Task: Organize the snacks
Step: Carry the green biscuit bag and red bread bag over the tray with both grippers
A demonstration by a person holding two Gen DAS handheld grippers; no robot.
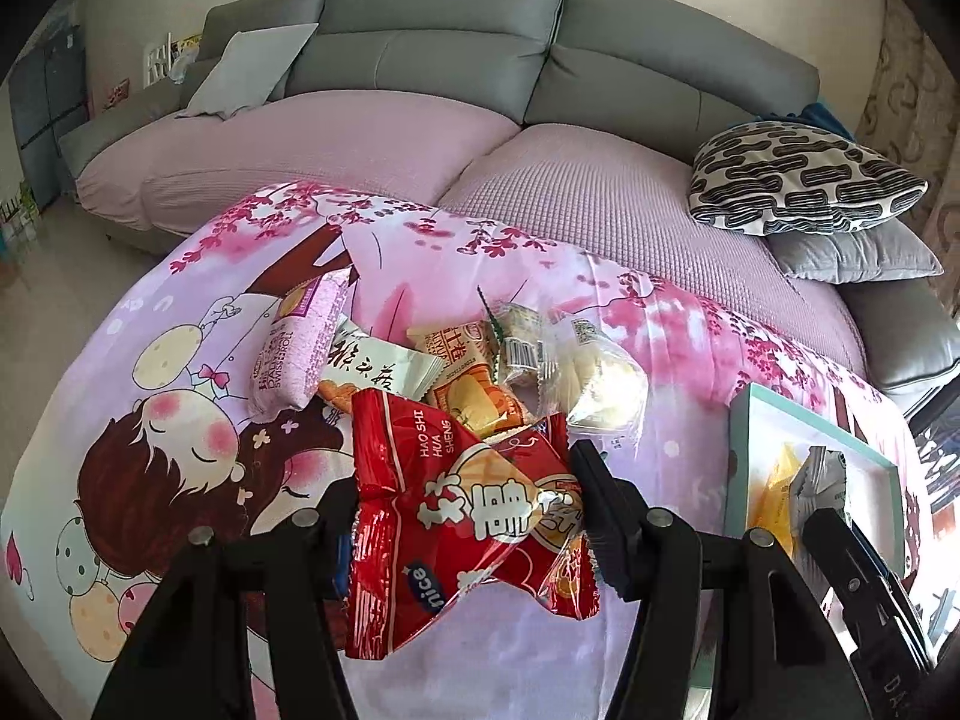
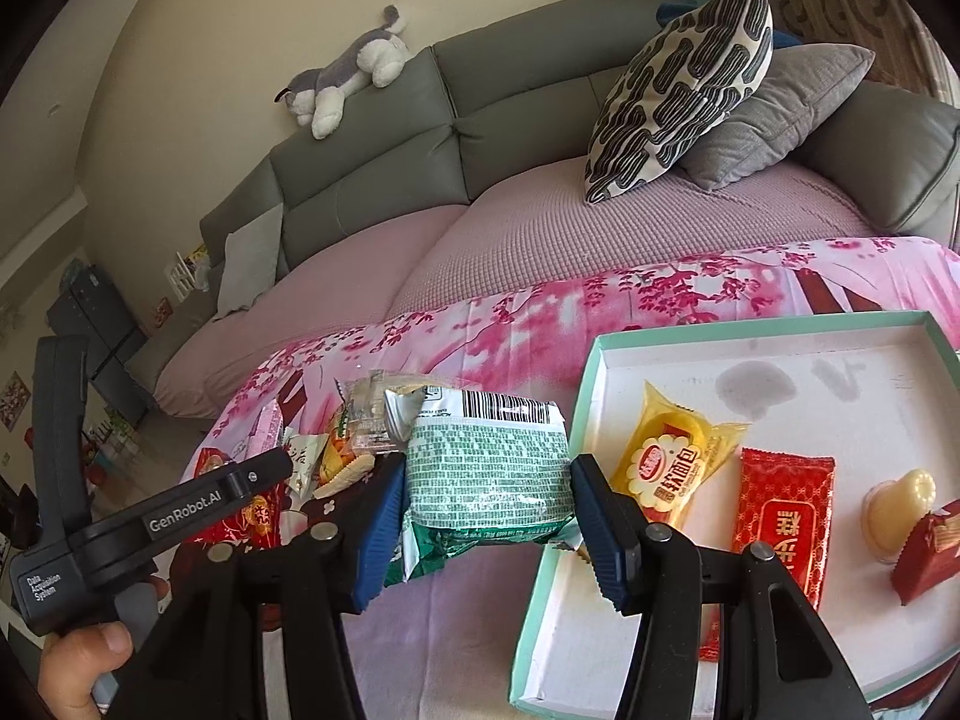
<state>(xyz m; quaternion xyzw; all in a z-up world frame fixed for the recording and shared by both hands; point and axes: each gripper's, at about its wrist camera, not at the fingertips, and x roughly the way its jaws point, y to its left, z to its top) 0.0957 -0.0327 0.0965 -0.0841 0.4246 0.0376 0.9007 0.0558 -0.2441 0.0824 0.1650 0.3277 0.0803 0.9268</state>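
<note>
My left gripper [image 1: 465, 492] is shut on a red peanut packet [image 1: 462, 516], lifted above the pink cartoon cloth [image 1: 180, 420]. Behind it lies a pile of snacks: a pink wafer pack [image 1: 300, 348], a white packet [image 1: 384, 366], an orange packet [image 1: 468, 378] and a clear bag of pale sweets [image 1: 600, 378]. My right gripper [image 2: 483, 510] is shut on a green-and-white packet [image 2: 489, 468], held just left of the teal-rimmed white tray [image 2: 780, 324]. In the tray lie a yellow bread packet [image 2: 666, 456], a red packet [image 2: 786, 516], a jelly cup [image 2: 900, 504] and a dark red wrapped piece [image 2: 930, 552].
A grey sofa [image 1: 450, 48] with pink seat covers runs behind the table. A patterned cushion [image 2: 678, 90] and a grey cushion [image 2: 780, 114] lie on it; a plush dog [image 2: 348, 72] rests on the backrest. A hand [image 2: 78, 666] holds the left tool [image 2: 150, 522].
</note>
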